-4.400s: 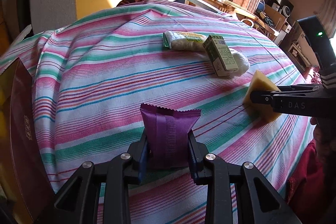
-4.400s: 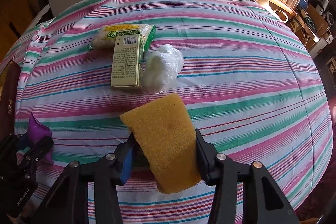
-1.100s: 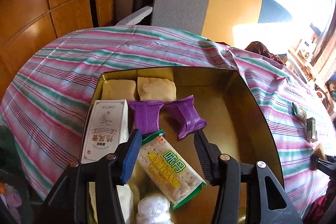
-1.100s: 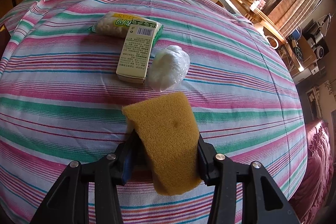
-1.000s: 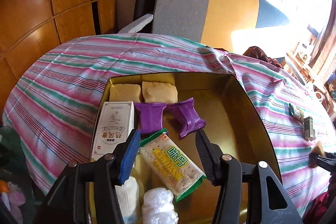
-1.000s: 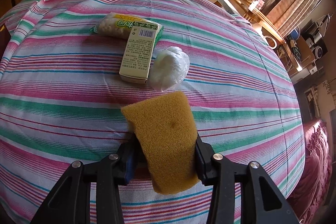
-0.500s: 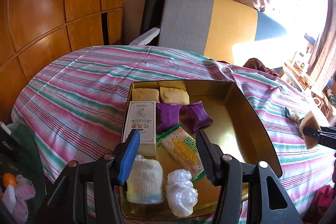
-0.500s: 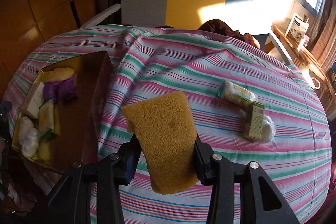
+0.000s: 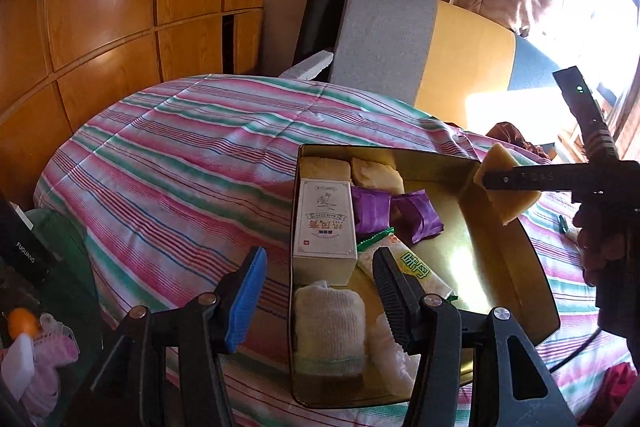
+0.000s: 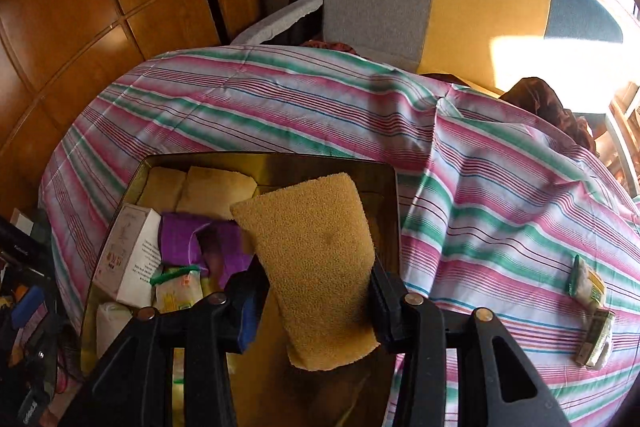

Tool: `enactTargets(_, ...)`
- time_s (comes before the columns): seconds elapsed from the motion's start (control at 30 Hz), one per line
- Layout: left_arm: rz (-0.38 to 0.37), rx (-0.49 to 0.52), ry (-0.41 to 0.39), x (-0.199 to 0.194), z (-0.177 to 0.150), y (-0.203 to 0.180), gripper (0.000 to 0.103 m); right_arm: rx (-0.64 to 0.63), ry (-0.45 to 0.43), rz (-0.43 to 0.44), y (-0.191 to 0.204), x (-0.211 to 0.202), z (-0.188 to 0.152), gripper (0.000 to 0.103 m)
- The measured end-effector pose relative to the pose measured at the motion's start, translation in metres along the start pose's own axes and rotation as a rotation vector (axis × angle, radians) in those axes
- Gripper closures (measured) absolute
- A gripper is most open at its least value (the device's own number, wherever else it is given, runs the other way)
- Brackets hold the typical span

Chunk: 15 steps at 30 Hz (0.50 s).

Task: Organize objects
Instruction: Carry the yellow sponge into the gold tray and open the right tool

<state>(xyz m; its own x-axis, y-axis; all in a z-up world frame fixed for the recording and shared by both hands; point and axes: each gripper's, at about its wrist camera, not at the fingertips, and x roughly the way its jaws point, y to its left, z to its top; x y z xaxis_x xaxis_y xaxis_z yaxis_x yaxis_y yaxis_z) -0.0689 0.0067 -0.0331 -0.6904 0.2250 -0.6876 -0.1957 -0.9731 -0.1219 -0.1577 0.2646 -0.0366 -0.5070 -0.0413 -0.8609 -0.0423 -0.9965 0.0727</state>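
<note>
I see the yellow sponge (image 10: 316,267) clamped in my right gripper (image 10: 314,287), hanging over the gold tin (image 9: 516,267), which holds 2 purple packets (image 9: 400,213) and a white box (image 9: 324,223). My left gripper (image 9: 316,291) stands apart, gripping nothing.

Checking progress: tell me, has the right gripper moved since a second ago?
Yes. The right gripper, shut on the sponge, went from the striped cloth to over the gold tin.

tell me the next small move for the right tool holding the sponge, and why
Probably lower the right tool and let go: its sponge hangs over the bare right side of the gold tin, beside the purple packets, while the left tool is open and holds nothing.
</note>
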Motion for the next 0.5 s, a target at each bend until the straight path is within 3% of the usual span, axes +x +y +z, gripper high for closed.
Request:
enactTargets(0.17, 0.013, -0.023, 0.023, 0.009, -0.002, 0.012, 0.047, 0.047, 0.054, -0.039, 0.004, 0.042, 0.020, 0.054)
enactTargets(0.3, 0.015, -0.032, 0.045, 0.015, -0.005, 0.015, 0.047, 0.054, 0.119, 0.015, 0.012, 0.076, 0.028, 0.054)
enactTargets(0.4, 0.015, -0.032, 0.045, 0.015, -0.006, 0.015, 0.046, 0.058, 0.110, 0.017, 0.014, 0.082, 0.027, 0.052)
enactTargets(0.5, 0.020, -0.036, 0.046, 0.016, -0.007, 0.016, 0.044, 0.077, 0.078, 0.019, 0.010, 0.073, 0.022, 0.041)
